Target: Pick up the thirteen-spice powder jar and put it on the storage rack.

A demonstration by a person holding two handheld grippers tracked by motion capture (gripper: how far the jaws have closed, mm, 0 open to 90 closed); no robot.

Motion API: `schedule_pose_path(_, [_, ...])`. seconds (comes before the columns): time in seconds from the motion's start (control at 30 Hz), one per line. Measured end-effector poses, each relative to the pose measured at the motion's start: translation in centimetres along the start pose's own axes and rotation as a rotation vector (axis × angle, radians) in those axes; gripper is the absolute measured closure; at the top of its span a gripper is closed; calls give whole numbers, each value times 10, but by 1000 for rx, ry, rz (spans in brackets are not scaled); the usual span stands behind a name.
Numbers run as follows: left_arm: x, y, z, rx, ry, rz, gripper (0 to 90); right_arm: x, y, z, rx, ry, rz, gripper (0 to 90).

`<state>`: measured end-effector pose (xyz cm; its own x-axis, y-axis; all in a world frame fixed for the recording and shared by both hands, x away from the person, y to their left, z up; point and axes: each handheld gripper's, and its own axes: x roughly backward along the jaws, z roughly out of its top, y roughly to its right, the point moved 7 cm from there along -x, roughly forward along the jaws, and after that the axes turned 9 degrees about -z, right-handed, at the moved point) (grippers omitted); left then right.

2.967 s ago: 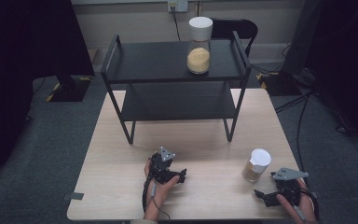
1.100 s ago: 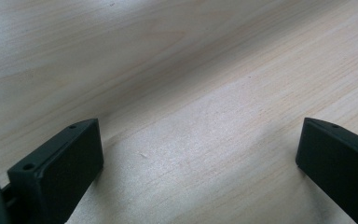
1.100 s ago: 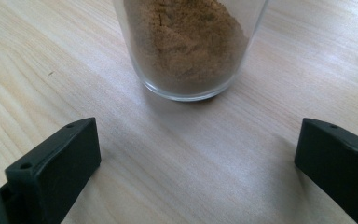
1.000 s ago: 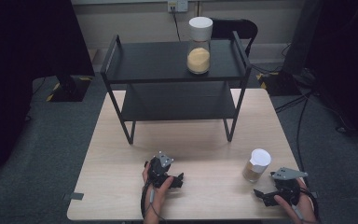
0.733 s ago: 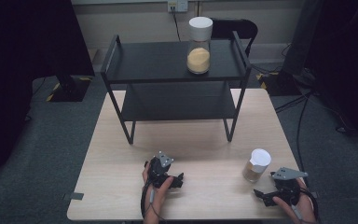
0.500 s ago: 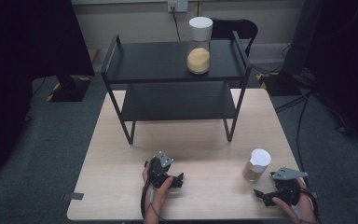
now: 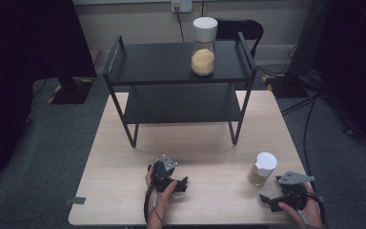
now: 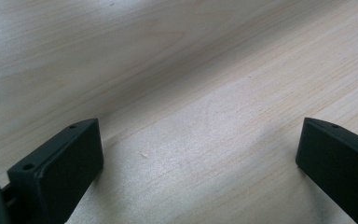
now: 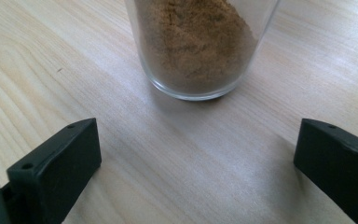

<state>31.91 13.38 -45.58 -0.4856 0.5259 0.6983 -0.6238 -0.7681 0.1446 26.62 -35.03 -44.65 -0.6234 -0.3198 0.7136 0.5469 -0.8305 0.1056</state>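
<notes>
High view: on the pale wooden table, the right gripper sits just short of a small white-lidded glass jar of brown powder; the left gripper rests apart.

Left gripper view: jaws spread over bare wood.

Right gripper view: jaws wide, empty, jar ahead. Likely an approach; next, advance and close. Nothing has shifted in the last second.

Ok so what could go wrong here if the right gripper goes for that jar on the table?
The right gripper is open, short of the small jar, which stands near the table's right edge; a glancing approach could likely tip it or nudge it toward that edge. Its smooth glass might also slip if gripped too lightly. The left gripper, open over bare wood, isn't steadying it.
</notes>
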Motion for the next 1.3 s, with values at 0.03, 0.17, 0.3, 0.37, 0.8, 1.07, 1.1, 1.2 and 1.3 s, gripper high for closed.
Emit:
schedule_pose_path(0.03, [0, 0, 0, 0, 0, 0, 0, 0, 0, 0, 2, 2, 5, 9])
schedule_pose_path(0.17, [0, 0, 0, 0, 0, 0, 0, 1, 0, 1, 14, 9, 9, 10])
schedule_pose_path(0.3, [0, 0, 0, 0, 0, 0, 0, 4, 0, 5, 12, 18, 11, 10])
schedule_pose_path(0.37, [0, 0, 0, -1, -1, 0, 0, 4, 1, 7, 11, 24, 15, 10])
schedule_pose_path(0.8, [0, 0, 0, 0, 0, 0, 0, 10, 7, 19, 3, 64, 37, 10])
schedule_pose_path(1.07, [0, 0, 0, 0, 0, 0, 0, 10, 7, 30, 9, 68, 29, 10])
schedule_pose_path(1.1, [0, 0, 0, -1, -1, 0, 0, 10, 7, 31, 8, 72, 30, 10])
schedule_pose_path(1.2, [0, 0, 0, 0, 0, 0, 0, 10, 7, 34, -1, 85, 22, 10])
schedule_pose_path(1.3, [0, 0, 0, 0, 0, 0, 0, 8, 7, 36, -17, 98, 25, 14])
